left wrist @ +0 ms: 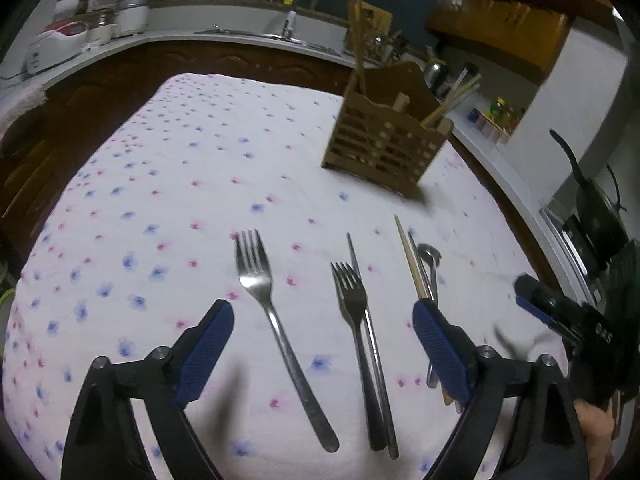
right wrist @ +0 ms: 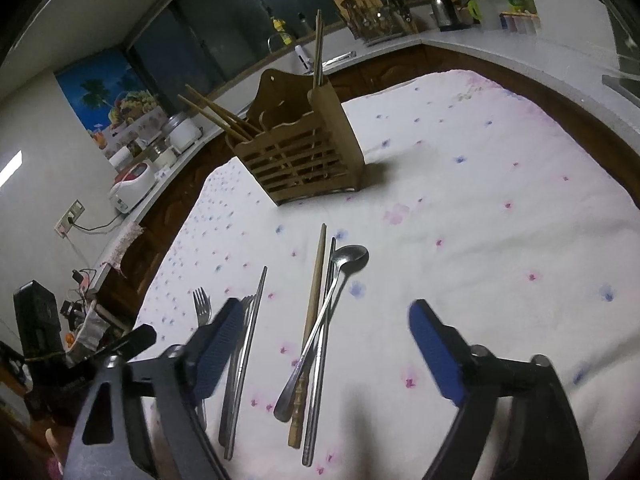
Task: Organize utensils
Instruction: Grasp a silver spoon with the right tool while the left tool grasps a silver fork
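In the left wrist view my left gripper (left wrist: 323,330) is open and empty above the tablecloth. A large fork (left wrist: 276,328) and a smaller fork (left wrist: 358,344) beside a metal chopstick (left wrist: 374,354) lie between its fingers. A wooden chopstick (left wrist: 411,262) and a spoon (left wrist: 430,264) lie by its right finger. A slatted wooden utensil holder (left wrist: 382,144) with chopsticks in it stands beyond. In the right wrist view my right gripper (right wrist: 325,340) is open and empty over a spoon (right wrist: 328,314), a wooden chopstick (right wrist: 312,326) and a metal chopstick (right wrist: 320,364). The holder (right wrist: 304,152) stands ahead.
The white flowered tablecloth (left wrist: 180,184) covers the table. Kitchen counters with a rice cooker (right wrist: 132,188), a kettle (right wrist: 442,8), jars and a sink ring the table. My right gripper's body (left wrist: 560,316) shows at the right of the left wrist view.
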A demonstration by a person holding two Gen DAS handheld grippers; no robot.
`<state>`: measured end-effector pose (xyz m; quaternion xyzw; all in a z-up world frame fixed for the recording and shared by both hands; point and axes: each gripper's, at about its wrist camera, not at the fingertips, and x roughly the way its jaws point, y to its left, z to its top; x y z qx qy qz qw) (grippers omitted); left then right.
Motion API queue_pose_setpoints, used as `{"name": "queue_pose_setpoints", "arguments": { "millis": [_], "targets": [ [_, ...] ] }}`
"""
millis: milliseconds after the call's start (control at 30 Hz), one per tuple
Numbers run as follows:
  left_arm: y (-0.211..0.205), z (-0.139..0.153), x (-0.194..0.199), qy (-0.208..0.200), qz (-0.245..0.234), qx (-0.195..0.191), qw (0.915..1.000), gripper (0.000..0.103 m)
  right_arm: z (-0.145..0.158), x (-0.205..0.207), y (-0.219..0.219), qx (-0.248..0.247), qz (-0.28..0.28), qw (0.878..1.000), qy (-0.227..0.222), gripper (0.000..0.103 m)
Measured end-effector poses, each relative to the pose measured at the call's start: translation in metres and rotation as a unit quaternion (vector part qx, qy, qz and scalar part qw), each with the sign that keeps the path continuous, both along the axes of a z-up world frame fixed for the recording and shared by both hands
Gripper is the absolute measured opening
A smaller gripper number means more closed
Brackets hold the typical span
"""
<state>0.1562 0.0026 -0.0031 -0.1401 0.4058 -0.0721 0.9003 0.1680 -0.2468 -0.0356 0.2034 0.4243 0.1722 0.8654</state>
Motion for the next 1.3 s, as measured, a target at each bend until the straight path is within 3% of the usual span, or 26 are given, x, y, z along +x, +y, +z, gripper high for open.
{"name": "queue_pose_setpoints", "arguments": {
  "millis": [100,300,467,833,1033,1300],
  "targets": [
    [-0.007,-0.009,0.011,0.015,-0.019,-0.007,0.9997,0.076,-0.006,0.006,0.002,0.0,0.003,1.0,0.01,0.064],
    [-0.021,-0.027,0.032,0.041,-0.046,-0.002,0.9981,0.061,-0.017,0.021,0.006,0.0,0.014,1.0,0.027,0.049],
    [-0.023,-0.039,0.048,0.057,-0.047,-0.012,0.9972,0.052,-0.024,0.031,0.01,-0.005,0.02,0.999,0.035,0.047],
    [-0.035,-0.055,0.066,0.067,-0.059,-0.011,0.9959,0.05,-0.04,0.049,0.021,-0.024,0.03,0.998,0.054,0.045],
    [-0.04,-0.064,0.071,0.076,-0.062,-0.006,0.9952,0.036,-0.048,0.059,0.03,-0.032,0.04,0.997,0.061,0.036],
    [-0.042,-0.065,0.074,0.07,-0.068,-0.007,0.9952,0.033,-0.056,0.075,0.037,-0.041,0.043,0.996,0.067,0.025]
  ]
}}
